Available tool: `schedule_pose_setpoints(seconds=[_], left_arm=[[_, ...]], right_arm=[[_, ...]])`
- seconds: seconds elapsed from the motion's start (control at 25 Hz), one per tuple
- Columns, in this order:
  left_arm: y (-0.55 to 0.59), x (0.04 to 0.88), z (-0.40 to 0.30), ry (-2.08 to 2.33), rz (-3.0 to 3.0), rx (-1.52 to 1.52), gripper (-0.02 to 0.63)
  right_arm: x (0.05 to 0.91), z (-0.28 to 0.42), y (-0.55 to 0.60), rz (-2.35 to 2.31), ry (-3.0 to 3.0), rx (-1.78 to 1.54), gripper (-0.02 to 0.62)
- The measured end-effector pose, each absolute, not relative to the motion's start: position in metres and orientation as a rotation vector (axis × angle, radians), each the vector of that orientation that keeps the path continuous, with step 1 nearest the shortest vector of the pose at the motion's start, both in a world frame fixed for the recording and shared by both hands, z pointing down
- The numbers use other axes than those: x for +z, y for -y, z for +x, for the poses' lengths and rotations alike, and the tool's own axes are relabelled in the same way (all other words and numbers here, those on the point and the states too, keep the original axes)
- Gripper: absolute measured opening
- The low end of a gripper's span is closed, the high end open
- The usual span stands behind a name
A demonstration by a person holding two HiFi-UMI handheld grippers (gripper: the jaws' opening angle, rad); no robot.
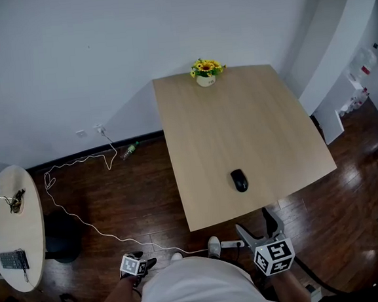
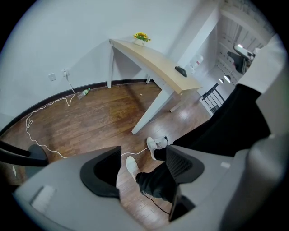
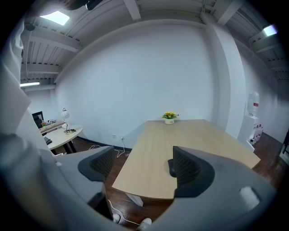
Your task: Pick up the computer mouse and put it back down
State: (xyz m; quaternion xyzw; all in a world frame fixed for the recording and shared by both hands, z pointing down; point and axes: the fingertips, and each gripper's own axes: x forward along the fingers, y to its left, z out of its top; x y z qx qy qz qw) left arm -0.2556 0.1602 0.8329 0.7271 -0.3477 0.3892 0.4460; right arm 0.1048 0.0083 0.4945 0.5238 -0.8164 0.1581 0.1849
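Lying near table (image 1: 239, 123) front edge: computer mouse (image 1: 239, 180), untouched. Right gripper (image 3: 142, 164) wide, empty; dark lump behind one jaw probably that mouse. Left gripper (image 2: 142, 164) wide, empty, above floor (image 2: 99, 122).

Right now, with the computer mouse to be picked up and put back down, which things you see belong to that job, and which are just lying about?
Belongs to the job: computer mouse; wooden table it lies on; right gripper, open and empty.

Just lying about: flower pot; white cable on the floor; bottle by the wall; round side table.
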Motion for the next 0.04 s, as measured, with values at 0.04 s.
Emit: schedule_pose_setpoints(seconds=[0.04], left_arm=[[-0.1641,0.8353,-0.2606,0.866,1.793,0.967,0.295]], right_arm=[[0.4945,0.1036,-0.0086,1.477,2.299,0.444,0.410]])
